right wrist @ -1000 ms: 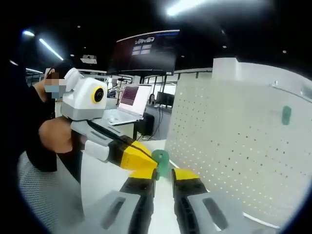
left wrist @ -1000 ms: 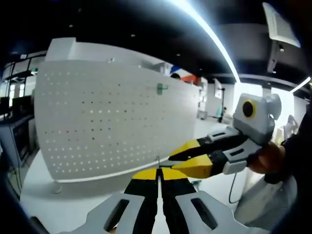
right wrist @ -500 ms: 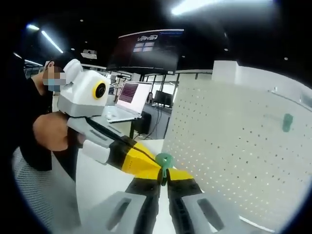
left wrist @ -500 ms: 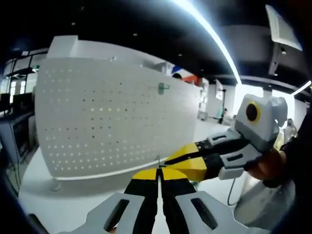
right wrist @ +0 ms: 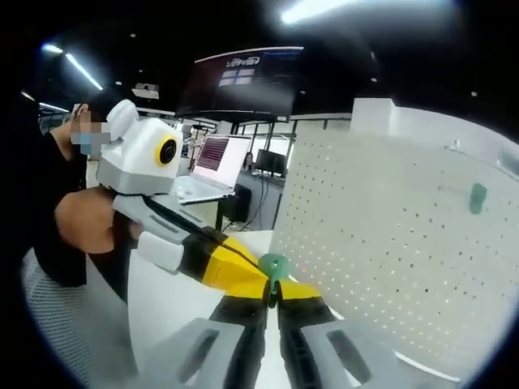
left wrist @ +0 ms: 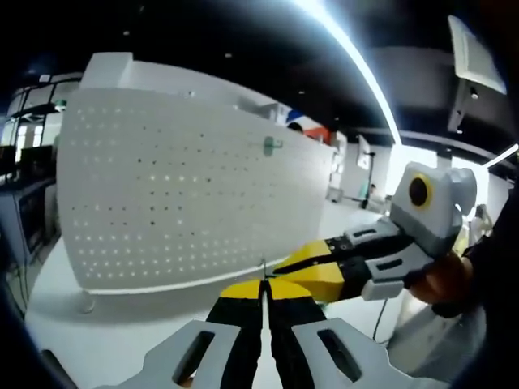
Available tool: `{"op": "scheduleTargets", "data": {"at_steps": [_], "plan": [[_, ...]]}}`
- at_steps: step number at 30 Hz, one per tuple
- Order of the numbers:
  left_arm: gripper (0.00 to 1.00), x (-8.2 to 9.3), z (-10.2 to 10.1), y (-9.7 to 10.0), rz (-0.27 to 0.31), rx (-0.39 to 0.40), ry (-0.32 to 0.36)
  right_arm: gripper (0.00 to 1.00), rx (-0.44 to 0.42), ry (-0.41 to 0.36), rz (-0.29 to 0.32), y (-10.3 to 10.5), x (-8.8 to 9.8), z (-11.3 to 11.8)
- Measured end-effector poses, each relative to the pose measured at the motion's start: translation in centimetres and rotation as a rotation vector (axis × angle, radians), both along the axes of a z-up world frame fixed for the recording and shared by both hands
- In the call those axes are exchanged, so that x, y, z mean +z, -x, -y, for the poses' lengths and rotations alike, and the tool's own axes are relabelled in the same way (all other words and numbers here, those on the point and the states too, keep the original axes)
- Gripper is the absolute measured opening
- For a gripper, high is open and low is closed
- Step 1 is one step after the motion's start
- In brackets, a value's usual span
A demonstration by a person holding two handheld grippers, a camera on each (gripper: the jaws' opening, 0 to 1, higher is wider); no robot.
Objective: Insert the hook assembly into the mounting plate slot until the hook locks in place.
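The white perforated mounting plate (left wrist: 186, 194) stands upright on the table, with one green hook (left wrist: 269, 146) hanging near its top. The plate (right wrist: 389, 243) and that hook (right wrist: 478, 197) also appear in the right gripper view. My right gripper (right wrist: 273, 285) is shut on the green part of the hook assembly (right wrist: 273, 264). My left gripper (right wrist: 258, 271) comes in from the left and meets the same piece. In the left gripper view, my left gripper (left wrist: 263, 285) is shut on a thin metal part (left wrist: 263, 269), and my right gripper (left wrist: 284, 266) touches it from the right.
A white table (left wrist: 122, 332) carries the plate. An open laptop (right wrist: 212, 166) sits on a desk behind, under a large dark screen (right wrist: 243, 81). A person's hand (right wrist: 85, 223) holds the left gripper. Desks and shelves (left wrist: 20, 203) stand left of the plate.
My right gripper's jaws have gone from open to shut on the green piece. The left gripper stays shut, and both views have shifted only slightly.
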State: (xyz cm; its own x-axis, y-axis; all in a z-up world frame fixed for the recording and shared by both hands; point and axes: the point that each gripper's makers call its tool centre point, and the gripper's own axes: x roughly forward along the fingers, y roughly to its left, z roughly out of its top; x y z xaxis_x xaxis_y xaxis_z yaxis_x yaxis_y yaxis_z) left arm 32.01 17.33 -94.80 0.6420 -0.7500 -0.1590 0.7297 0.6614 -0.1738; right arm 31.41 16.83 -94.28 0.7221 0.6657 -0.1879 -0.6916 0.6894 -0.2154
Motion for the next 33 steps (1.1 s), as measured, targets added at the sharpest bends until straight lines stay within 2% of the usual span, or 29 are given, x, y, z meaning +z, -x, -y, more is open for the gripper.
{"op": "scheduleTargets", "data": {"at_steps": [7, 13, 18, 26, 33], "plan": [[0.02, 0.2, 0.4, 0.2, 0.044, -0.02, -0.025, 0.01, -0.01, -0.014, -0.006, -0.2, 0.2, 0.6], [0.06, 0.4, 1.1, 0.7, 0.092, -0.046, -0.059, 0.01, -0.048, -0.044, -0.004, -0.7, 0.8, 1.9], [0.12, 0.5, 1.1, 0.7, 0.11, -0.049, -0.065, 0.01, -0.087, -0.052, -0.002, -1.0, 1.1, 3.2], [0.22, 1.1, 1.3, 0.8, 0.14, -0.055, -0.055, 0.01, -0.165, -0.058, 0.01, -1.8, 1.8, 5.9], [0.3, 1.4, 1.1, 0.6, 0.161, -0.036, -0.062, 0.01, -0.237, -0.059, 0.043, -2.6, 3.2, 8.8]]}}
